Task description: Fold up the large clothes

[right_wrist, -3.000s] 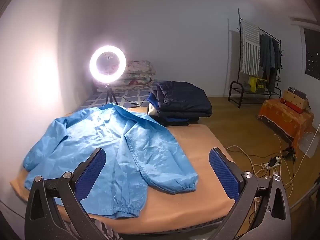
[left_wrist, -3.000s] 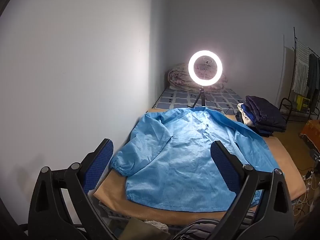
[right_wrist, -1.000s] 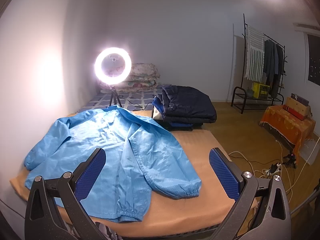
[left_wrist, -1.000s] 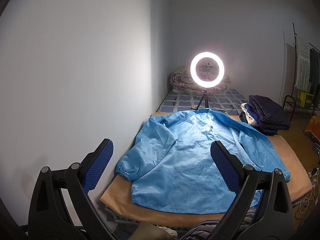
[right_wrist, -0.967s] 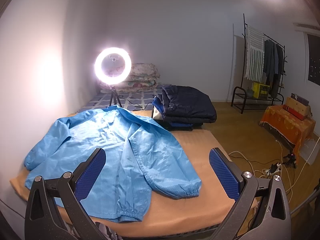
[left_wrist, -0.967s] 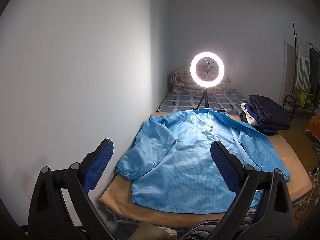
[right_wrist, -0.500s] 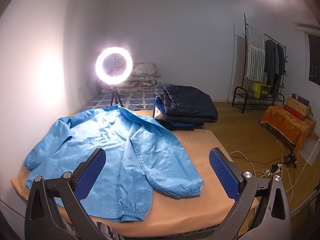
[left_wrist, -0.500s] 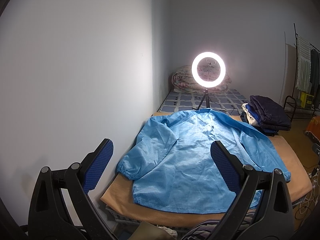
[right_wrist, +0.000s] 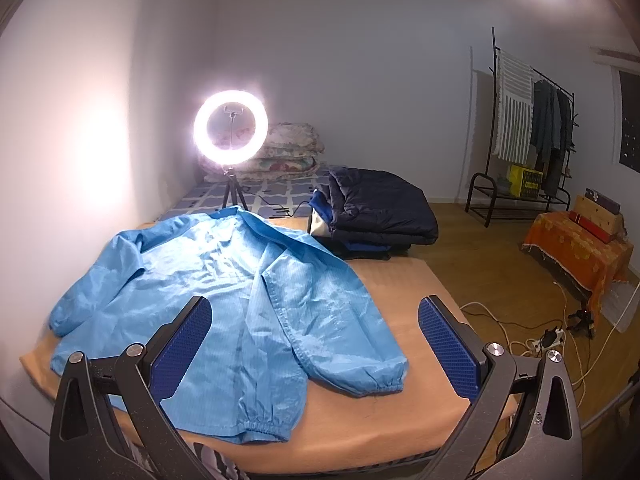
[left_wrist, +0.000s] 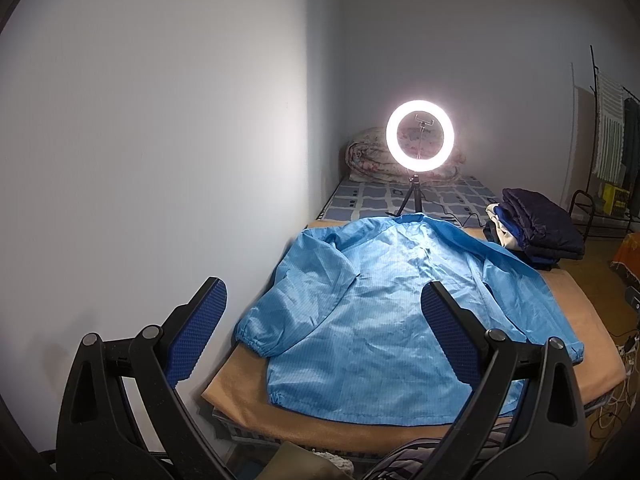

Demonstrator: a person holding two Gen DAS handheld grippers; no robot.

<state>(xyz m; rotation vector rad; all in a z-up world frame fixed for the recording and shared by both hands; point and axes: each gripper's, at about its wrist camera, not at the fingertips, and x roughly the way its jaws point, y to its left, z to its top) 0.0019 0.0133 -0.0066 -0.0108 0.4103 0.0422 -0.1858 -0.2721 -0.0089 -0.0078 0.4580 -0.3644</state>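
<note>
A light blue jacket lies spread flat on the tan bed cover, collar toward the far end and both sleeves angled out. My left gripper hovers open well back from the bed's near end, nothing between its blue pads. My right gripper is also open and empty, held above the near right part of the bed, over the jacket's right sleeve cuff in the picture.
A lit ring light on a small tripod stands behind the collar. Folded dark clothes are stacked at the far right of the bed. Wall runs along the left; a clothes rack, orange-covered box and floor cables are to the right.
Both grippers have drawn back slightly from the bed and stayed open. The jacket has not moved.
</note>
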